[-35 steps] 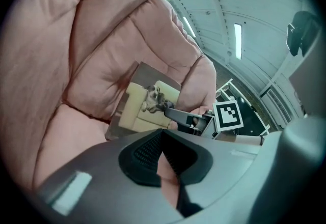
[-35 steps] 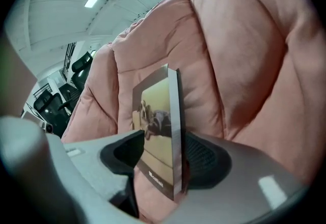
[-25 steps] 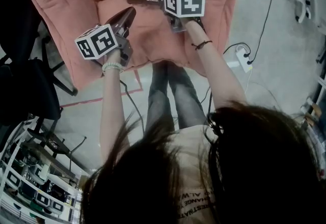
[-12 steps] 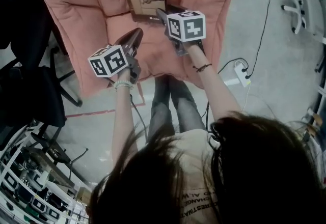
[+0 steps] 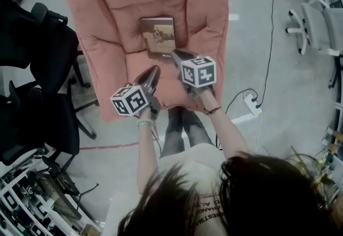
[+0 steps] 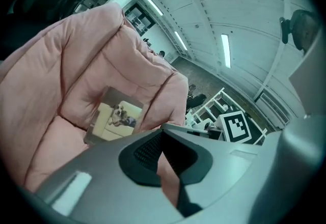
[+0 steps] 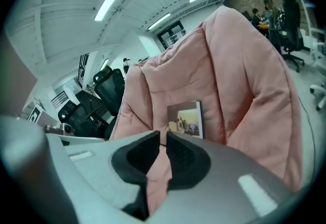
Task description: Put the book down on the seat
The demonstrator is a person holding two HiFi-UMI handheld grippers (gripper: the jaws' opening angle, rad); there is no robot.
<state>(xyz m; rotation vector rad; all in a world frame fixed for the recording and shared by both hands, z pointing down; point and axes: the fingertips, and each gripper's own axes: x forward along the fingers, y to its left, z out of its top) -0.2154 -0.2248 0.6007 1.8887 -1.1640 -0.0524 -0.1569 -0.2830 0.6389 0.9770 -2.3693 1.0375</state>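
The book [image 5: 158, 36], its cover showing a dog on a sofa, lies flat on the seat of the pink cushioned chair [image 5: 118, 20]. It also shows in the left gripper view as the book [image 6: 116, 118] and in the right gripper view as the book [image 7: 186, 121]. My left gripper [image 5: 155, 71] hovers over the seat's front edge, short of the book, jaws together and empty [image 6: 162, 130]. My right gripper [image 5: 174, 56] hangs just in front of the book's near edge. Its jaws [image 7: 164, 134] have just been closing and stand almost together with nothing between them.
Black office chairs [image 5: 37, 68] crowd the chair's left side. A white power strip [image 5: 251, 103] with its cable lies on the floor at the right, and a white chair base [image 5: 313, 20] stands further right. Red tape [image 5: 107, 147] marks the floor near my legs.
Both grippers have drawn back from the book toward me and risen. The book stays on the seat. The head view now takes in the whole chair.
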